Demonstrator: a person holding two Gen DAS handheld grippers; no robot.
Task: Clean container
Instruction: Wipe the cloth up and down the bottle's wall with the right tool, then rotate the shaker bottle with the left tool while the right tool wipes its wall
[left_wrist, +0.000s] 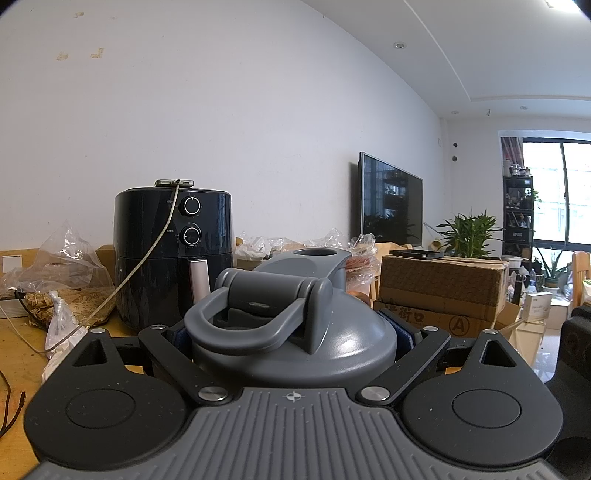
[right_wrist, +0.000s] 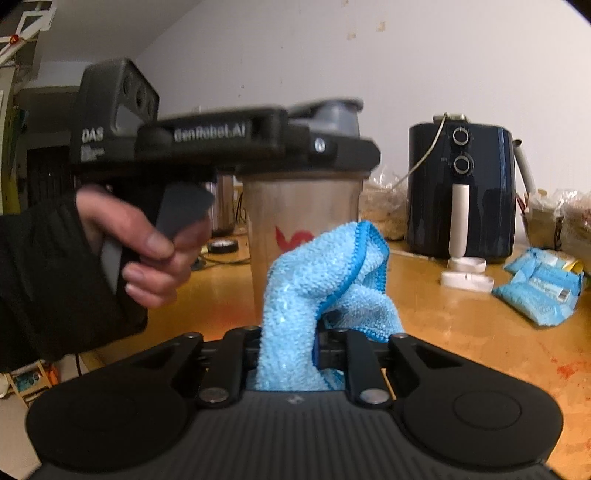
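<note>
Left gripper (right_wrist: 295, 162): clamped across the grey lid (left_wrist: 295, 332) of the container (right_wrist: 303, 221), a clear shaker bottle standing upright on the wooden surface (right_wrist: 461, 332), a person's hand (right_wrist: 147, 243) at 9 o'clock on the trigger. Right gripper (right_wrist: 291, 347): pinched tight on a blue microfibre cloth (right_wrist: 325, 280), at 6 o'clock just before the bottle. Black air fryer (right_wrist: 460, 192): 3 o'clock, well apart.

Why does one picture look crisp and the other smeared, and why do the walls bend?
Left wrist view: sharp, daylit; window glares white, and the fisheye lens bows the wall. Right wrist view: dimmer, warmer, with motion blur on the left gripper clamping the shaker bottle and on the blue cloth; the air fryer looks clearer.
</note>
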